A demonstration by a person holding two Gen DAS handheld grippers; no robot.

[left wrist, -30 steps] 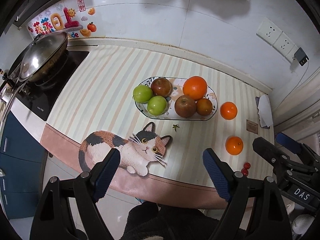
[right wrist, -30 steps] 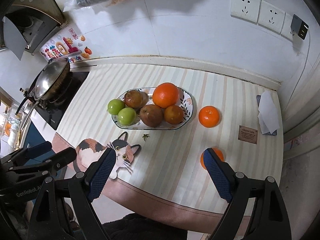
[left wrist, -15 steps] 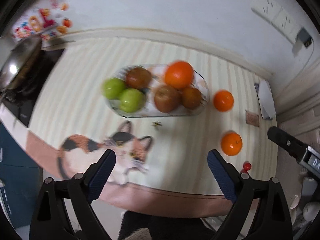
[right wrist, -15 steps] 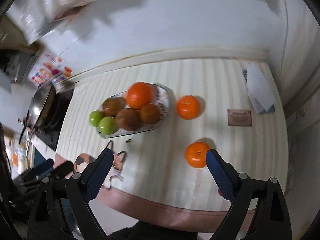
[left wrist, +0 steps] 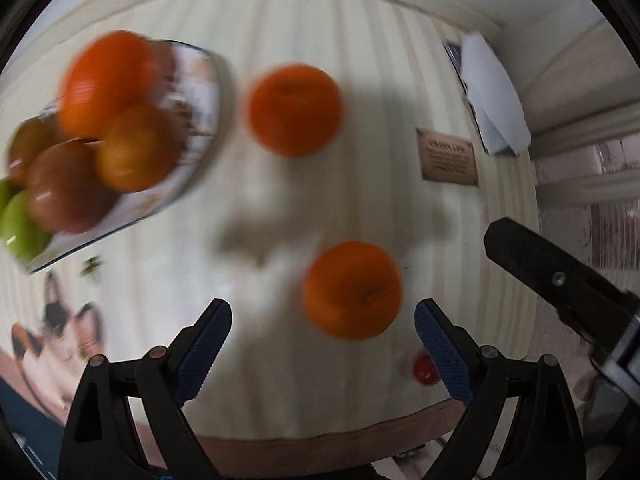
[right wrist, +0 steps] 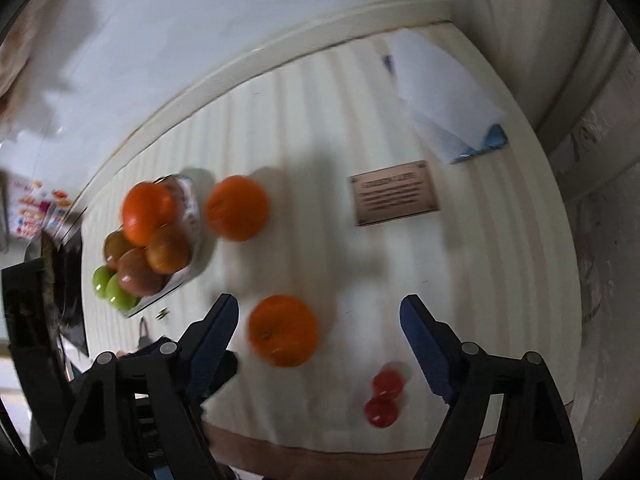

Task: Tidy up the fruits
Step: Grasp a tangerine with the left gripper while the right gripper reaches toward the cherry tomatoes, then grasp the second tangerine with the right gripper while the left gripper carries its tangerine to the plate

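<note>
Two loose oranges lie on the striped table mat: a near one (left wrist: pixel 352 290) (right wrist: pixel 283 330) and a far one (left wrist: pixel 295 110) (right wrist: pixel 237 208) beside the fruit bowl (left wrist: pixel 200 92) (right wrist: pixel 193 216). The bowl holds an orange, brown apples and green apples. My left gripper (left wrist: pixel 322 344) is open, the near orange just ahead between its fingers. My right gripper (right wrist: pixel 320 340) is open too, the same orange between its fingers toward the left one. Both views are blurred.
Two small red cherry tomatoes (right wrist: pixel 384 396) lie near the table's front edge, one showing in the left view (left wrist: pixel 424 368). A brown label card (right wrist: pixel 394 192) and folded white paper (right wrist: pixel 440 96) lie at the right. The right gripper's body (left wrist: pixel 560 280) shows right.
Both grippers have moved forward, right and down toward the near orange. The fruit now looks much larger, and the bowl has slid to the left of both views.
</note>
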